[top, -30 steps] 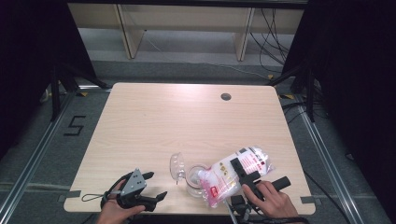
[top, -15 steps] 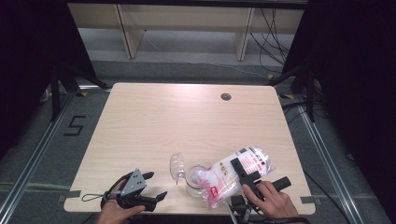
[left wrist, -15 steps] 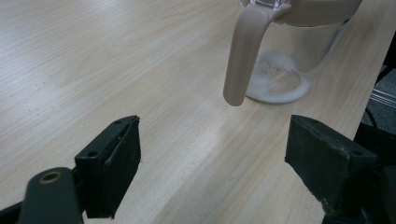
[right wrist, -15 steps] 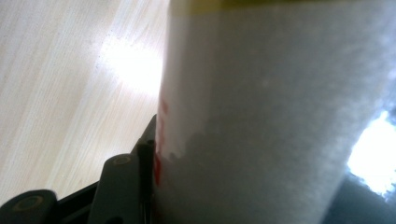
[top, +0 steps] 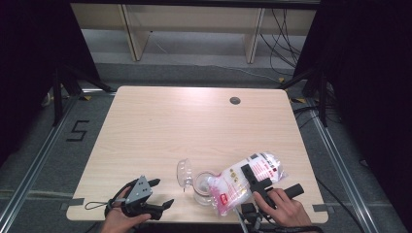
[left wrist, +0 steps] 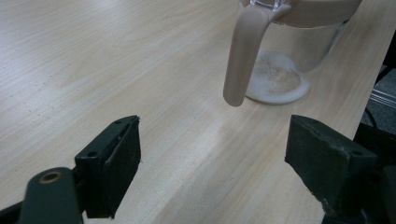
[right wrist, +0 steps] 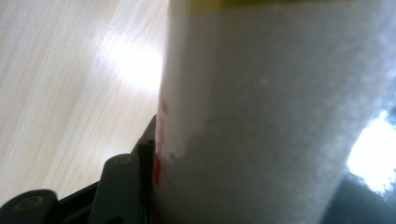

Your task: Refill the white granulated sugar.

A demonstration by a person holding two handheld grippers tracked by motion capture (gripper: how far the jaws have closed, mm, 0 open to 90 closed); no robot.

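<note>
The right gripper [top: 256,178] was clamped around a white bag [top: 245,180] with red print, low and right of centre in the high view, and tipped so the bag's lower end hung over the mouth of a clear jug [top: 200,187]. That tilt read as a pour: the opening was aimed down into the jug so the white grain would slide in by its own weight. In the right gripper view the bag [right wrist: 280,116] pressed tight against the one jaw that showed at lower left, so the grip looked firm and wide, spanning the bag's bulk.

The jug stood upright near the bottom edge of the table [top: 194,126], its handle [left wrist: 243,56] turned toward the left gripper's camera. A thin layer of white powder or grain [left wrist: 275,84] lay in its base in the upper right of the left gripper view, so I judged the filling had barely begun.

The left gripper [top: 153,194] sat at lower left of the high view, jaws spread and empty, resting low over bare wood. It pointed at the jug, well placed to steady it if the bag's weight nudged it, though it touched nothing.
</note>
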